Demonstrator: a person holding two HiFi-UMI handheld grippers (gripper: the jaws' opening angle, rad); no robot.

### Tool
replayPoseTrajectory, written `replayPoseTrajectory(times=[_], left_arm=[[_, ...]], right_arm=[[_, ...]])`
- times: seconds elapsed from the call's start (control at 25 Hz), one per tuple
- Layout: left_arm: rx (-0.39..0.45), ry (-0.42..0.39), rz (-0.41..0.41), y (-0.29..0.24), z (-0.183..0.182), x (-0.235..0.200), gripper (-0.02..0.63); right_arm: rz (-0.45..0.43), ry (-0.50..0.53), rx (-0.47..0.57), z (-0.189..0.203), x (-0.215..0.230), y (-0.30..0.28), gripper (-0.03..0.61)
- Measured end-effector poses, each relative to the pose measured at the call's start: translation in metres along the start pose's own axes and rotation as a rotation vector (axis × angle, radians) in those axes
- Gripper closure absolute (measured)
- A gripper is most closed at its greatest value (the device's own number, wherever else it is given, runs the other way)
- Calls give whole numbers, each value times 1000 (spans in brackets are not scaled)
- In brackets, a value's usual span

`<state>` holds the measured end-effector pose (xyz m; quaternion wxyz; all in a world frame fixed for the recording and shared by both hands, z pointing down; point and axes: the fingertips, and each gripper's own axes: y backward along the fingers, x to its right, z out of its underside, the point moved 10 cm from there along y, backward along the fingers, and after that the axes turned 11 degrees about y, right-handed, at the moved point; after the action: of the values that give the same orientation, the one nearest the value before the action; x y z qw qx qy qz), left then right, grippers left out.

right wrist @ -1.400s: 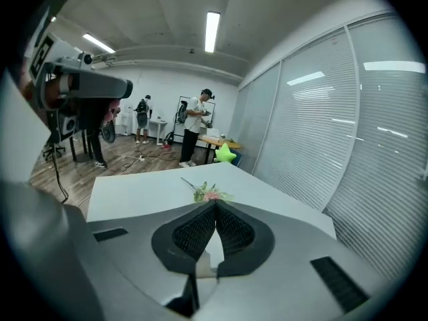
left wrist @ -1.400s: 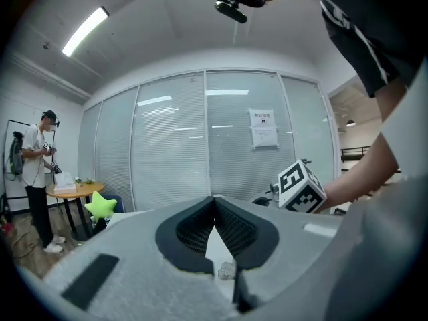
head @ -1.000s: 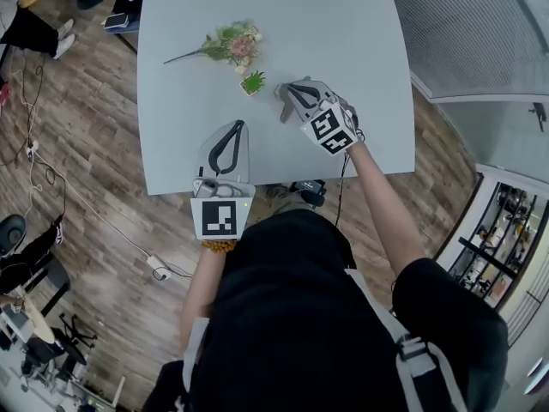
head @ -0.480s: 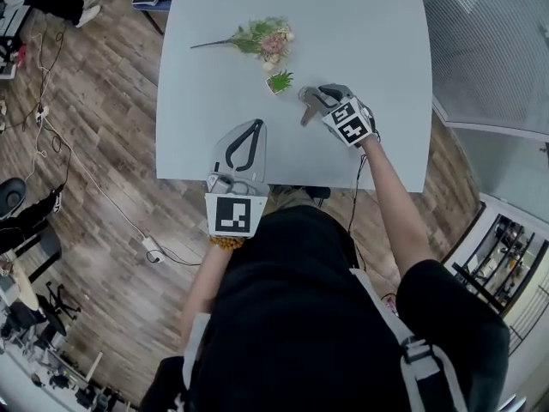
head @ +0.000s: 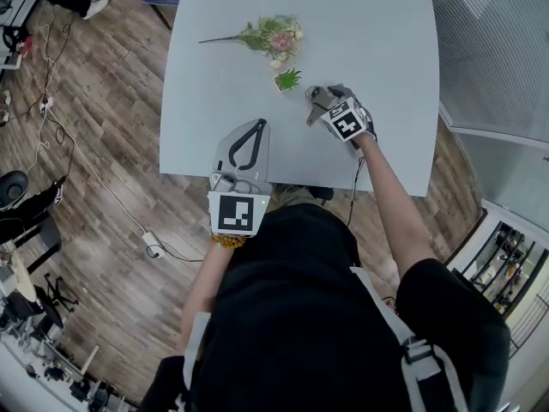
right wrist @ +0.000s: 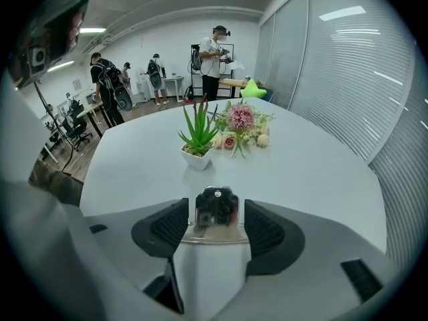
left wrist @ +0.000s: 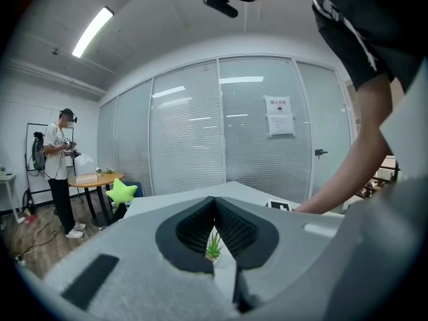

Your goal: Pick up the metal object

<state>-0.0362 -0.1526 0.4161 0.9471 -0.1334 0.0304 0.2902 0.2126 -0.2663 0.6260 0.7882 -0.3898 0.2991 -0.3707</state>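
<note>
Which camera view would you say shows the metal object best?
The right gripper view: the shiny metal object sits close up inside the right claw, whose jaws have just been opening and stand slightly clear of it. In the head view the right claw hides it; the left gripper view does not show it.

The head camera looks steeply down on the whole tabletop. Cameras riding the left gripper and right gripper look low across it; all share the potted plant.

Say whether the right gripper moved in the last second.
Yes: the right gripper sank toward the table beside the plant, jaws just opening around the metal object.
</note>
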Motion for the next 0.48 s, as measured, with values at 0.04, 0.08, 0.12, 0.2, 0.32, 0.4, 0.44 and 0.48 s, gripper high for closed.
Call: replayPoseTrajectory(times=[0.04,0.08,0.12,0.2,0.32,0.4,0.44,0.48], left_arm=[[0,5,1,0,0,1,609],[3,12,1,1,1,2,609],[7,19,-1,2,1,3,609],[7,17,-6,3,1,2,609],[0,0,-7,3,2,3,609],[2,5,-10,2,2,3,609],[3,9,-12,2,3,2,609],[2,10,-13,2,3,1,609]], right_arm=[[-3,-9,-8,2,0,-2,315],[-7,-18,-16,4,-1,-4,310],[-11,-24,-24,4,-1,-7,307],[-20,-22,-37,3,-2,-16,304],[-27,-4,-65,6,-3,-24,304],[-31,-5,-81,9,-3,-30,302],[-34,-11,-84,10,-2,-34,302],[-38,-18,-84,10,0,-37,301]])
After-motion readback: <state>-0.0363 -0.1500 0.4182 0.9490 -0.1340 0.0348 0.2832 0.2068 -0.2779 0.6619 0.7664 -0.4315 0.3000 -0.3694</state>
